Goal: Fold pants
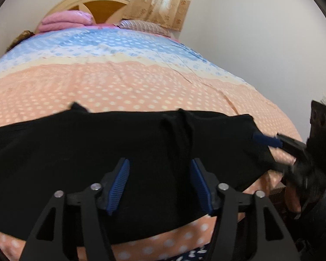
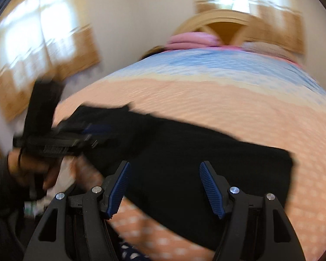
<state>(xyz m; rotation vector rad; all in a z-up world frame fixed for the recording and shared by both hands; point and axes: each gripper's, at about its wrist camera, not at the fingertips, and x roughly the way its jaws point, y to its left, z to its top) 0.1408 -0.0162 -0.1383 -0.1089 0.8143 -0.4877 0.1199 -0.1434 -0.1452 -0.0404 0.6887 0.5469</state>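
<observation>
Black pants (image 1: 97, 143) lie flat across the near part of the bed, also in the blurred right wrist view (image 2: 206, 163). My left gripper (image 1: 159, 167) is open, its blue pads apart just above the middle of the pants, holding nothing. My right gripper (image 2: 165, 169) is open above the pants near their right end. In the left wrist view the right gripper's blue fingertips (image 1: 266, 140) touch the right edge of the pants. In the right wrist view the left gripper (image 2: 93, 133) reaches over the pants from the left.
The bed (image 1: 141, 82) has a peach and blue polka-dot cover. Pink folded blankets (image 1: 65, 20) and a striped pillow (image 1: 145, 26) lie by the wooden headboard (image 1: 97, 4). A curtain (image 1: 163, 2) hangs behind. A white wall is at the right.
</observation>
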